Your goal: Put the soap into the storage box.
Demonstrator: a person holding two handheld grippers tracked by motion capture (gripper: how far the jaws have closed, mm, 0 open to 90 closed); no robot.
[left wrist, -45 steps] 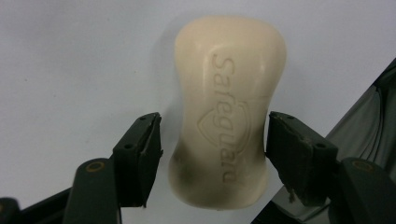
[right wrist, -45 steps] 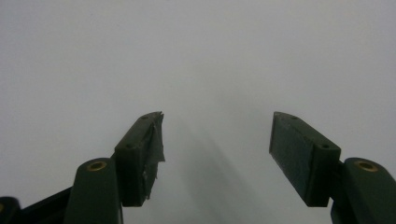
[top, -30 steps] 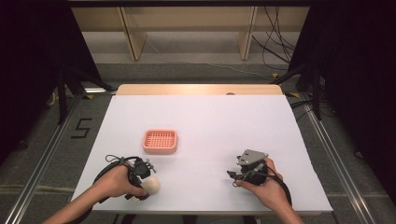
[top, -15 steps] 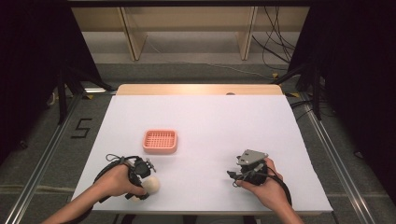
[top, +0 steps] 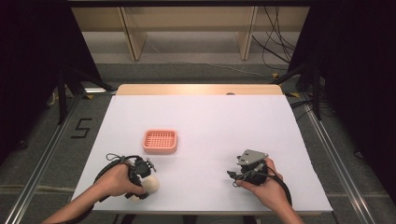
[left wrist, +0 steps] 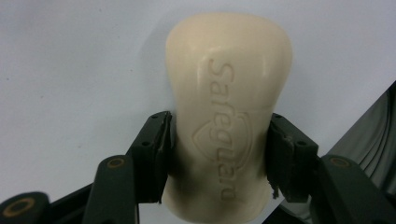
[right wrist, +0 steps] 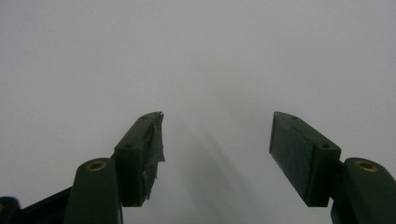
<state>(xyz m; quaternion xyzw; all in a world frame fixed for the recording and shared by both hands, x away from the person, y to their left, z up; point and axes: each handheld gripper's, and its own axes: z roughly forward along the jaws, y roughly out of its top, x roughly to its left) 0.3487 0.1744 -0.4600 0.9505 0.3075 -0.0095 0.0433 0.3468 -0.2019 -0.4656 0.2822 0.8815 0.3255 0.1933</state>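
Note:
A cream bar of soap (left wrist: 229, 84) stamped "Safeguard" lies on the white table (top: 210, 116) near its front left edge. My left gripper (left wrist: 219, 149) has just been closing its jaws, and both pads now press the bar's sides. From above, the soap (top: 152, 184) shows just past the left gripper (top: 142, 190), with a hand wrapped around the gripper. My right gripper (right wrist: 217, 140) is open over bare table with nothing between its fingers. In the high view the right gripper (top: 233, 175) rests at the front right in the other hand.
A small pink slotted basket (top: 160, 141) sits left of the table's centre, beyond the soap. A wooden strip (top: 201, 89) runs along the far edge. The table's front edge lies close behind both hands.

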